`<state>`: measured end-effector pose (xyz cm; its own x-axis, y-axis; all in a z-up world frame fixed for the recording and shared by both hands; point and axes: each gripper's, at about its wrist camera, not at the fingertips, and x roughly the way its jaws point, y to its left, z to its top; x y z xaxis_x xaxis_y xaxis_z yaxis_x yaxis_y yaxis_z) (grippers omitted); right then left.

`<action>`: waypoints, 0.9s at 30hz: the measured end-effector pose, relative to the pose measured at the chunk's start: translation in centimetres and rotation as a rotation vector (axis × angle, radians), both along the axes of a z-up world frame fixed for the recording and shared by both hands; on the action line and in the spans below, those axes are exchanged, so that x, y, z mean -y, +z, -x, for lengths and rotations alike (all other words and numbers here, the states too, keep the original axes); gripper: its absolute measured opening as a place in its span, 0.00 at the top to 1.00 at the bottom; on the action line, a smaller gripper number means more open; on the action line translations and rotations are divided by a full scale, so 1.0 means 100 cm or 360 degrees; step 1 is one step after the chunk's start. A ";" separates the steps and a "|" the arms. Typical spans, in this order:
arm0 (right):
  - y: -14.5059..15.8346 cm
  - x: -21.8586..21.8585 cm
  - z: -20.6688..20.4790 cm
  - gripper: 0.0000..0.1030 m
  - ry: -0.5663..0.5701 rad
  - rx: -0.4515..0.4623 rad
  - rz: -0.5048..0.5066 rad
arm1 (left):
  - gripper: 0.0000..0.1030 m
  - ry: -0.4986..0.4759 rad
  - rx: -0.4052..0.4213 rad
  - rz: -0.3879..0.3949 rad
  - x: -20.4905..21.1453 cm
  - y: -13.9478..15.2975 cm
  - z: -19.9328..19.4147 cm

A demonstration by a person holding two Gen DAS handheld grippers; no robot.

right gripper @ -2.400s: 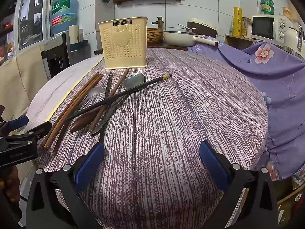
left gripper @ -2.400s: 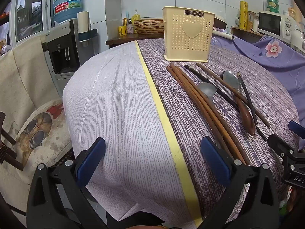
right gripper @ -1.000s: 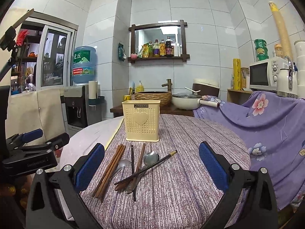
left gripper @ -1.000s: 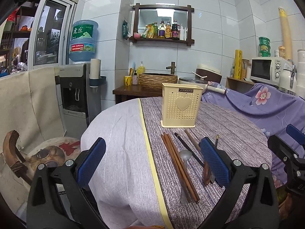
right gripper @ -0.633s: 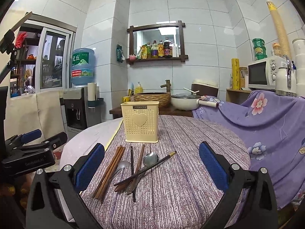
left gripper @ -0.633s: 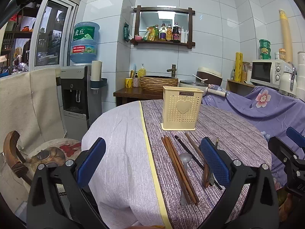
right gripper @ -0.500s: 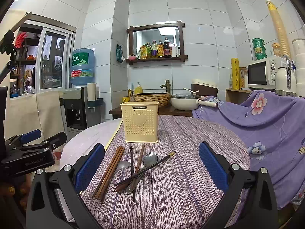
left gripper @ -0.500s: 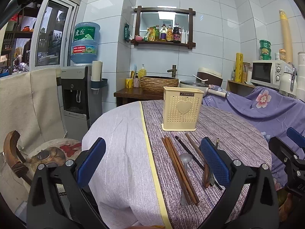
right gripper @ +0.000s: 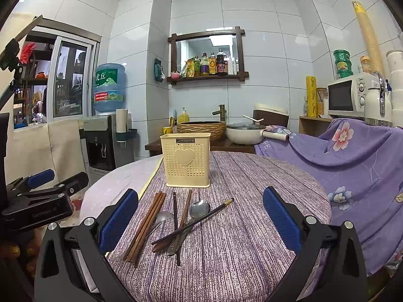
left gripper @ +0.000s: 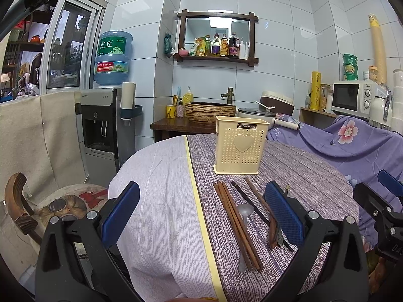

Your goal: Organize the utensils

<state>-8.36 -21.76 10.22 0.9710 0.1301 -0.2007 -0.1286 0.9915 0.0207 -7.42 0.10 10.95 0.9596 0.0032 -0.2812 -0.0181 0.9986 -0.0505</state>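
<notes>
Both grippers hang level above the near edge of the round table (right gripper: 252, 264), pointing across it toward the tiled back wall. At the bottom of the left wrist view the left gripper (left gripper: 201, 214) has its blue-padded fingers (left gripper: 121, 209) spread wide with nothing between them, the lilac side of the cloth under its centre. At the bottom of the right wrist view the right gripper (right gripper: 200, 217) is likewise wide apart and empty, hovering over the striped purple cloth. The utensils lie loose in the lower middle of that view: a bundle of brown chopsticks (right gripper: 146, 229) on the left, a dark chopstick (right gripper: 175, 224), two metal spoons (right gripper: 199, 207) and a black gold-tipped chopstick (right gripper: 194, 222) crossing the pile. Just beyond them, at the frame's centre, stands the upright cream utensil holder (right gripper: 186, 159) with a heart on its face. The left gripper also shows at the left edge of the right wrist view.
</notes>
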 end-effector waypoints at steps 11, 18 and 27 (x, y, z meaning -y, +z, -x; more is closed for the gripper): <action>0.000 0.001 0.000 0.06 0.0001 -0.0001 0.0000 | 0.05 -0.0006 0.0003 -0.0005 0.002 0.002 0.000; 0.000 0.001 0.001 0.06 0.0002 0.0000 0.0000 | 0.05 -0.0006 0.0003 -0.0006 0.002 0.001 0.001; -0.001 0.000 0.000 0.06 0.0000 -0.0009 0.0002 | 0.05 -0.0007 0.0000 -0.0008 0.002 0.000 0.001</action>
<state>-8.39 -21.75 10.09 0.9698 0.1296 -0.2066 -0.1283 0.9915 0.0200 -7.52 -0.13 10.99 0.9596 0.0002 -0.2813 -0.0135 0.9989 -0.0456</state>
